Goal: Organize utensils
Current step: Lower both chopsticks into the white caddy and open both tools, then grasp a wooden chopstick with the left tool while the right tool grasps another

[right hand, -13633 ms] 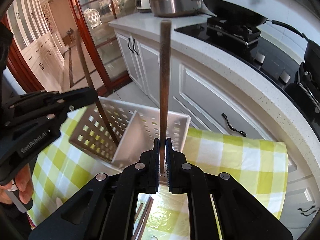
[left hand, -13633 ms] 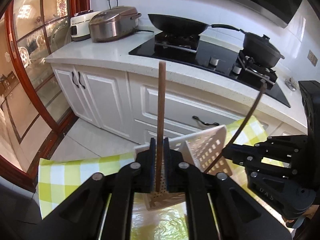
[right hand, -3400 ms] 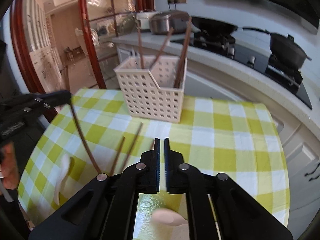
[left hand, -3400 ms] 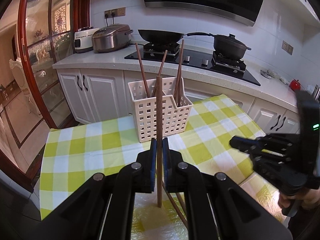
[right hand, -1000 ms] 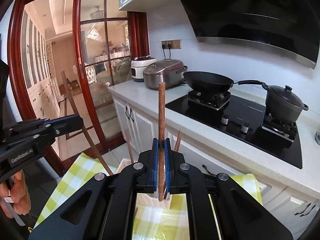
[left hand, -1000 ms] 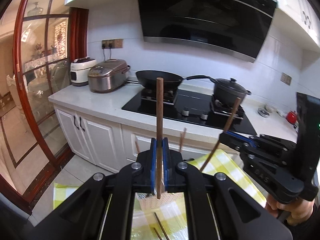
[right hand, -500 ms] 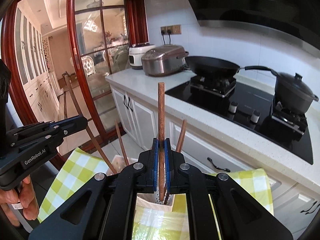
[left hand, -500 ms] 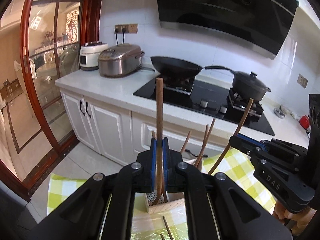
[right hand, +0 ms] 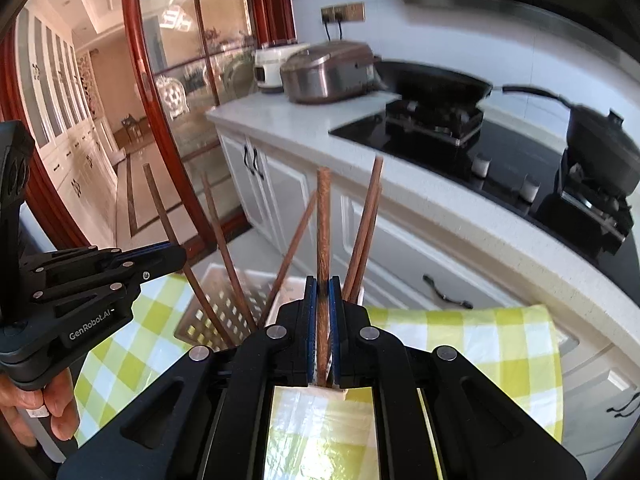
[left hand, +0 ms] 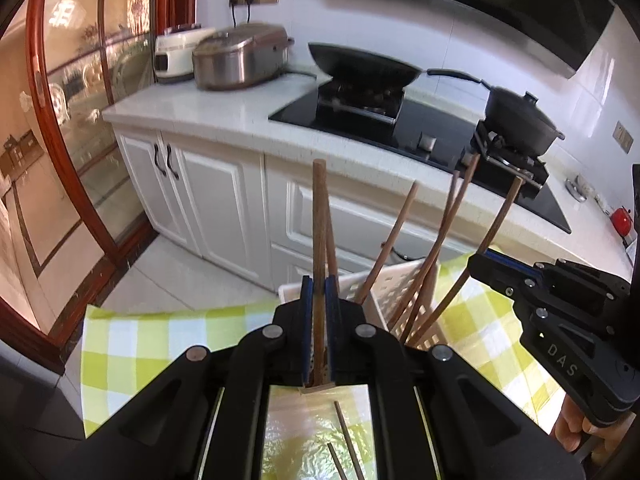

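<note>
In the left wrist view, the left gripper (left hand: 319, 320) is clamping a chopstick (left hand: 319, 216) at frame centre, having dropped toward the white basket (left hand: 404, 280) that was farther below.

In the right wrist view, the right gripper (right hand: 323, 316) is pinching its own chopstick (right hand: 323, 224) above the same basket (right hand: 216, 300); insertion looks imminent.

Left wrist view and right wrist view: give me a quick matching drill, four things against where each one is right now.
Things:
1. chopstick in the left gripper
2. loose chopsticks
3. wok
4. white basket

Places:
A. on the stove burner
B. standing on the checked tablecloth, chopsticks leaning inside it
C. upright between shut jaws
D. lying flat on the table, near side of the basket

Pairs: 1-C, 2-D, 3-A, 4-B

The right gripper likewise clamps its own chopstick.
</note>
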Action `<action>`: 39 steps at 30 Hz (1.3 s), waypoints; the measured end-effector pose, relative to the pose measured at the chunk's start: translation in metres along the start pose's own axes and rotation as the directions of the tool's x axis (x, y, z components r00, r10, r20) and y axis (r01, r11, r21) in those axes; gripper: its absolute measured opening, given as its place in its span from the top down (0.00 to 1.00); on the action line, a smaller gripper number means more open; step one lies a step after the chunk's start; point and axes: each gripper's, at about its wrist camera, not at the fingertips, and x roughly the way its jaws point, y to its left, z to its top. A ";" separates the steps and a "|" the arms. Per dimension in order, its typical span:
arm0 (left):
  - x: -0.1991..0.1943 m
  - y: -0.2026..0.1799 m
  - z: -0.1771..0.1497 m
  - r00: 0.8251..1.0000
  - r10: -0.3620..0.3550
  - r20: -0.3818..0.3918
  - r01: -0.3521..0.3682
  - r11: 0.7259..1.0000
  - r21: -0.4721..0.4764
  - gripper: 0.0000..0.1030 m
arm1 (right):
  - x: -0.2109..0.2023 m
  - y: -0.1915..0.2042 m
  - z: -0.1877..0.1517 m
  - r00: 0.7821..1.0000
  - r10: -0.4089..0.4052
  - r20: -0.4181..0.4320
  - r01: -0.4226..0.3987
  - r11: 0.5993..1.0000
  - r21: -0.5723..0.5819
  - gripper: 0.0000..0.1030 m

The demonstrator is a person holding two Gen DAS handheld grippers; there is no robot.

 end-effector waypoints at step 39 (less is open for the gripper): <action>0.025 -0.025 -0.247 0.980 -0.040 -0.194 0.038 0.999 -0.015 0.84 | -0.072 -0.061 -0.235 0.999 -0.035 -0.031 0.039 0.991 0.128 0.41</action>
